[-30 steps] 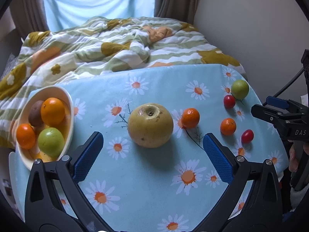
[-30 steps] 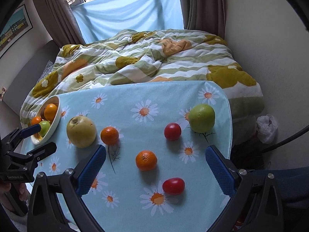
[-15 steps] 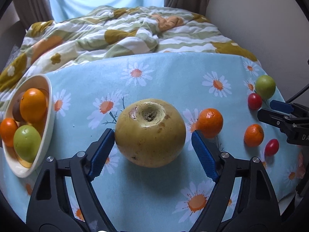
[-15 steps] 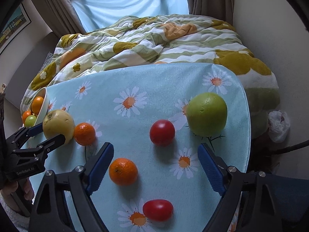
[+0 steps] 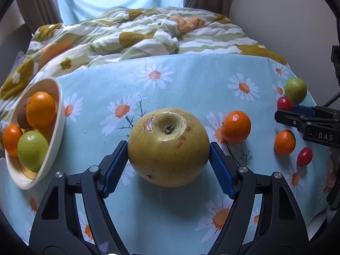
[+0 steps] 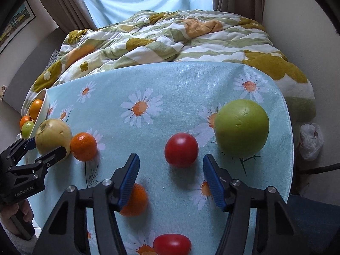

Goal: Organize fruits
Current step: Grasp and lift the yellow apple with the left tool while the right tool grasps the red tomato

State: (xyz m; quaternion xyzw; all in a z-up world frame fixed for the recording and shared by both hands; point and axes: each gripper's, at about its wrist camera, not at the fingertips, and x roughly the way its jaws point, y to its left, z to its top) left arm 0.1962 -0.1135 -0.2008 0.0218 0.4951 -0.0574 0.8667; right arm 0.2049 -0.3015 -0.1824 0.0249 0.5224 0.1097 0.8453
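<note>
Left gripper point(image 5: 169, 161) angled steeply downward, jaws closing, blue pads point(image 5: 114, 167) at both sides of a fruit. Right gripper point(image 6: 171, 177) likewise angled, jaws closing, pads touching nothing.

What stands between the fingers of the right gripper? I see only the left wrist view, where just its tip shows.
Observer: A round red tomato sits between the fingers of the right gripper. Its jaws are closing, and the pads do not touch the tomato yet.
Operator: Is something else close to those fingers?
Observer: Yes, a mandarin lies partly hidden behind one finger.
Operator: And past the table's right edge?
Observer: A white plastic bag lies on the floor there.
</note>
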